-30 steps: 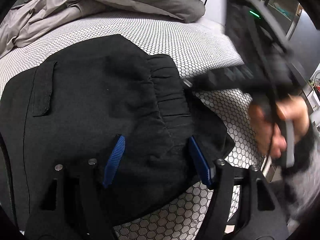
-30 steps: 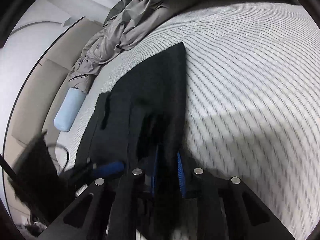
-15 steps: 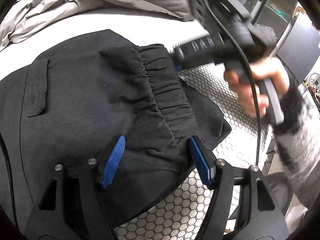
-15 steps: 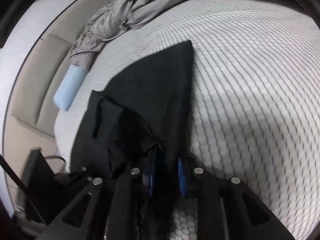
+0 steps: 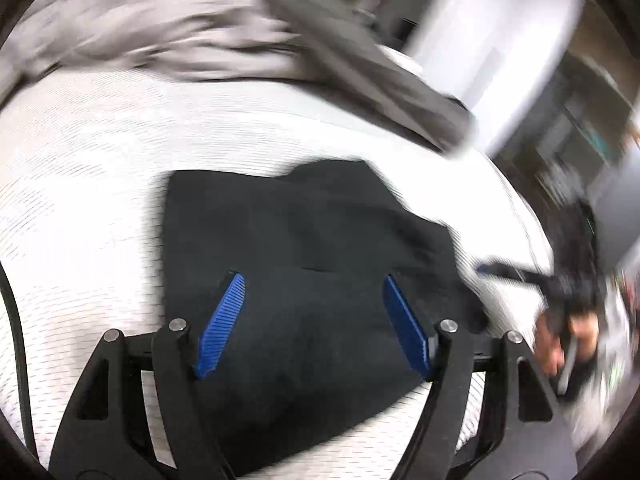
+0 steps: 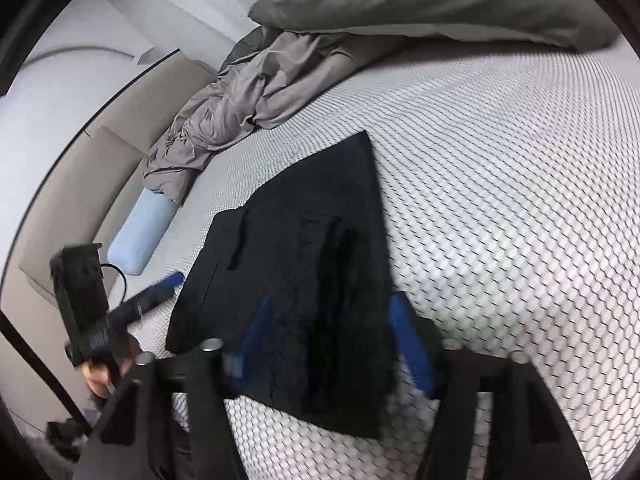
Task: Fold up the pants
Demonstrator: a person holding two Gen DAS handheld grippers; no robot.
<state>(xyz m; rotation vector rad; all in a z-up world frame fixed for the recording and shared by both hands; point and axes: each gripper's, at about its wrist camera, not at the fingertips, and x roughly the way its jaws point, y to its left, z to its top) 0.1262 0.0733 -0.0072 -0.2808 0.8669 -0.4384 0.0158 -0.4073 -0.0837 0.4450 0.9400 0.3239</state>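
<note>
The black pants (image 5: 304, 248) lie folded into a compact rectangle on the white hex-patterned mattress (image 5: 80, 184). My left gripper (image 5: 312, 278) hovers over their near part, blue pads spread wide and off the cloth; this view is motion-blurred. In the right wrist view the pants (image 6: 304, 248) stretch away from my right gripper (image 6: 331, 300), whose jaws are opening. The cloth's near end shows between its blurred blue fingers (image 6: 408, 340), which do not press on it. Each view shows the other gripper beside the pants: the right gripper (image 5: 516, 272), the left gripper (image 6: 156, 296).
A crumpled grey duvet (image 6: 248, 96) is heaped along the far side of the bed. A light blue pillow (image 6: 140, 236) lies by the beige headboard (image 6: 80, 184). The person's hand (image 5: 560, 340) is off the mattress's right edge, with dark furniture behind.
My right gripper has let go of the pants' edge and spread its jaws. The left gripper has pulled back, so the pants look smaller and lie flat.
</note>
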